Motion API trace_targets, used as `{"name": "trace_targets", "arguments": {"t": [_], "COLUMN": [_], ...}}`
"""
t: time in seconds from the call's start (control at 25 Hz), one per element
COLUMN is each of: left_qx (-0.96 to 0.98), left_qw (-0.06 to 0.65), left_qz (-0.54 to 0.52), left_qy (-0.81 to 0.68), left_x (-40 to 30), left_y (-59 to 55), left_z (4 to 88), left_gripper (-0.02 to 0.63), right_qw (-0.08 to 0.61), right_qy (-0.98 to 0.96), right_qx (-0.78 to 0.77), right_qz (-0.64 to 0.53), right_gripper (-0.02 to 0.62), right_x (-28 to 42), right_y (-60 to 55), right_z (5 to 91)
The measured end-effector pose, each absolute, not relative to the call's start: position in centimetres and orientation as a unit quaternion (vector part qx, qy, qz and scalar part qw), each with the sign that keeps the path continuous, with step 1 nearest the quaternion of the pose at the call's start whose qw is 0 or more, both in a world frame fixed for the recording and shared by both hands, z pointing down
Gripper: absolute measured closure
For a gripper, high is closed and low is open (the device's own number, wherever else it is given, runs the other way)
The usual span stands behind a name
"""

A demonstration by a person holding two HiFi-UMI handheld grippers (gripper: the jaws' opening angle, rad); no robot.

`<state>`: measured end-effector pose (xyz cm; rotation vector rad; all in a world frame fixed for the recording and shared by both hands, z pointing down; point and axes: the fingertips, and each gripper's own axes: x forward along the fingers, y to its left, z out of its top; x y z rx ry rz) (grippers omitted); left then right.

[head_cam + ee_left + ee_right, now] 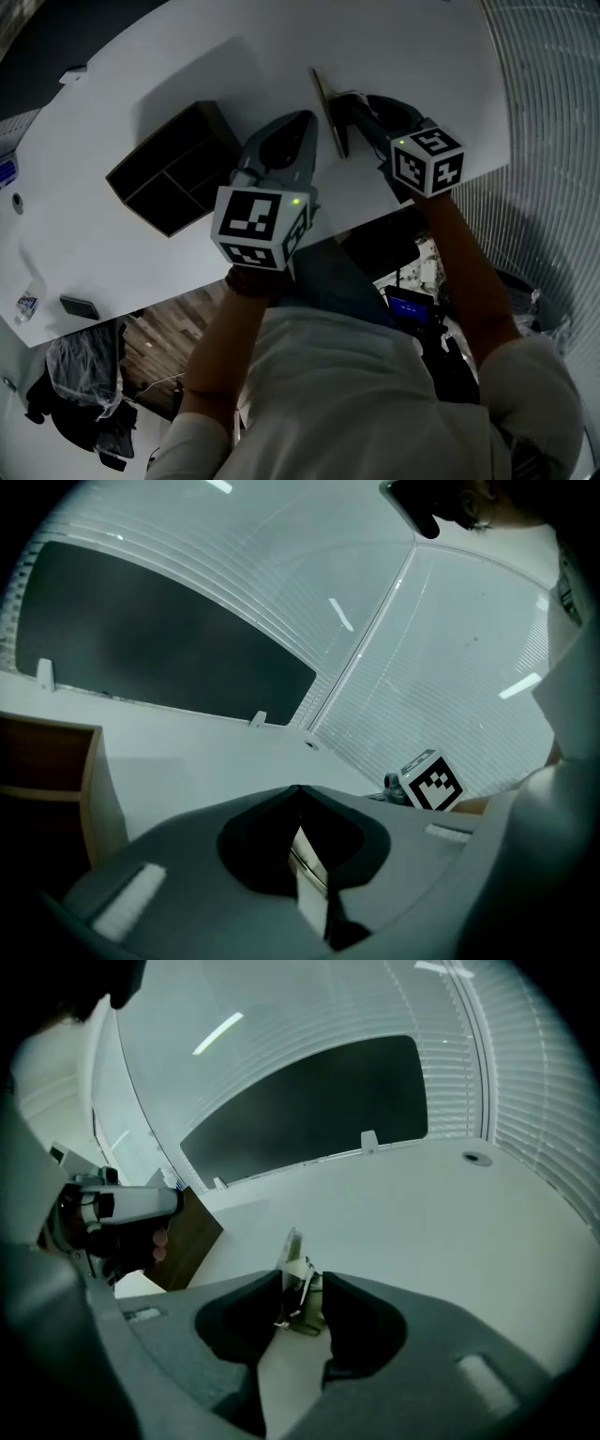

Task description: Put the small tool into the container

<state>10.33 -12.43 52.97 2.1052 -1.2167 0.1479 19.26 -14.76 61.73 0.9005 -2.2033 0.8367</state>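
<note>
The small tool (330, 112), a thin metal strip, lies on the white table (141, 75) between my two grippers. In the right gripper view the tool (298, 1283) shows in the gap at the jaw tips, resting on the table. My right gripper (356, 105) (301, 1277) is open and low over the table, just right of the tool. My left gripper (302, 122) (298, 789) has its fingertips together and nothing held. The container (173, 169), a dark wooden box with compartments, stands left of the left gripper; its wall (56, 780) fills the left gripper view's left side.
The table's near edge runs just below both grippers. A small dark block (80, 307) and a small bottle-like item (25, 305) sit near the front left corner. A round grommet (475, 1158) is set in the tabletop at far right. Blinds (553, 112) line the right side.
</note>
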Motion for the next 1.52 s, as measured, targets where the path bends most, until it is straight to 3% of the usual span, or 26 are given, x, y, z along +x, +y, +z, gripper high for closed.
{"name": "trace_targets", "arguments": {"t": [0.2,0.64,1.0,1.52], "left_qx": [0.81,0.807,0.804,0.801], "left_qw": [0.348,0.347,0.341,0.309], "left_qz": [0.058,0.062,0.051,0.04], "left_qy": [-0.468,-0.474,-0.484,-0.512], "left_x": [10.5,9.3,8.1,3.5], "left_y": [-13.0,-12.6,-12.3,-11.6], "left_z": [53.3,53.1,51.6,46.9], "left_gripper": [0.603,0.603,0.603,0.603], "right_qw": [0.283,0.245,0.261,0.237], "right_qy": [-0.834,-0.85,-0.864,-0.914], "right_qx": [0.329,0.316,0.305,0.265], "right_qz": [0.341,0.342,0.304,0.195], "right_gripper": [0.475,0.578,0.58,0.58], "right_x": [18.8,17.1,15.9,10.4], "right_y": [-15.2,-15.1,-14.2,-14.2], "right_z": [61.9,59.6,57.7,47.4]}}
